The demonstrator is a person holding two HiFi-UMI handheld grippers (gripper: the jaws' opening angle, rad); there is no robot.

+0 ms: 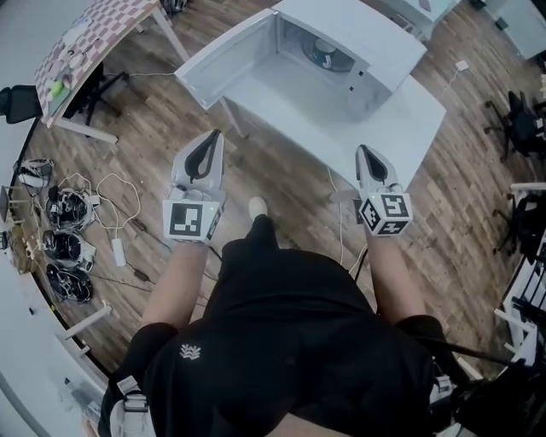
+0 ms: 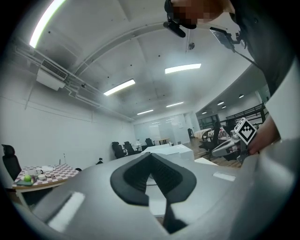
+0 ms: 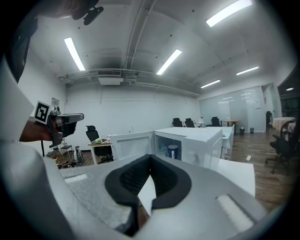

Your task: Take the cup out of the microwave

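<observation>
A white microwave (image 1: 358, 51) stands on a white table (image 1: 409, 128), its door (image 1: 226, 60) swung open to the left. A dark blue cup (image 1: 325, 54) sits inside on the turntable; the right gripper view shows the cup (image 3: 173, 151) in the open cavity. Both grippers are held level in front of the person, short of the table. My left gripper (image 1: 213, 136) is shut with nothing in it, its tips meeting (image 2: 150, 154). My right gripper (image 1: 362, 150) is also shut and empty (image 3: 150, 157), pointing toward the microwave (image 3: 192, 140).
A checked table (image 1: 94, 26) stands at the far left. Coiled cables and gear (image 1: 68, 230) lie on the wood floor along the left wall. Office chairs (image 1: 516, 119) stand at the right. A white cable (image 1: 337, 205) hangs down near the table's front edge.
</observation>
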